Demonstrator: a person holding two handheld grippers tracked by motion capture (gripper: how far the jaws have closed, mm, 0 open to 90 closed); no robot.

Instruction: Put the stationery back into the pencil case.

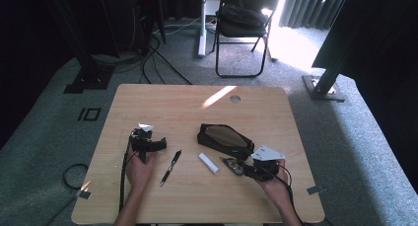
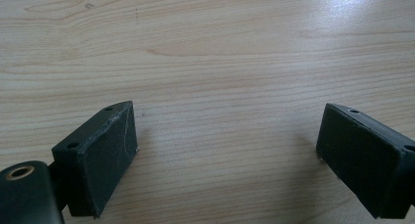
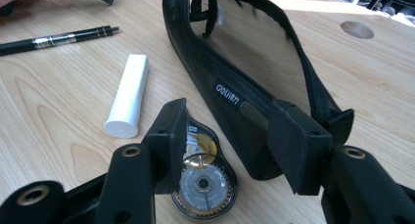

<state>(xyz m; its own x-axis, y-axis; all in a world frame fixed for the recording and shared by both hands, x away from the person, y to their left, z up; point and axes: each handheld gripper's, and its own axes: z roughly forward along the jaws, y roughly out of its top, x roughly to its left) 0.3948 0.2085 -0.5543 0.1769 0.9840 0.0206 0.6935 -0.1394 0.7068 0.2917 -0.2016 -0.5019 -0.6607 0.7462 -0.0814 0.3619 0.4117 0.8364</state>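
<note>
A clear correction-tape dispenser lies on the wooden table, next to the near end of a black mesh pencil case. My right gripper stands open over them. Its left jaw rests against the dispenser's left side and its right jaw sits above the case's end. In the high view the right gripper is at the front right, by the dispenser and the case. My left gripper is open over bare wood, at the table's left.
A white stick-shaped eraser and a black pen lie between the two hands. A round cable hole sits near the table's far edge. A folding chair and floor cables stand beyond the table.
</note>
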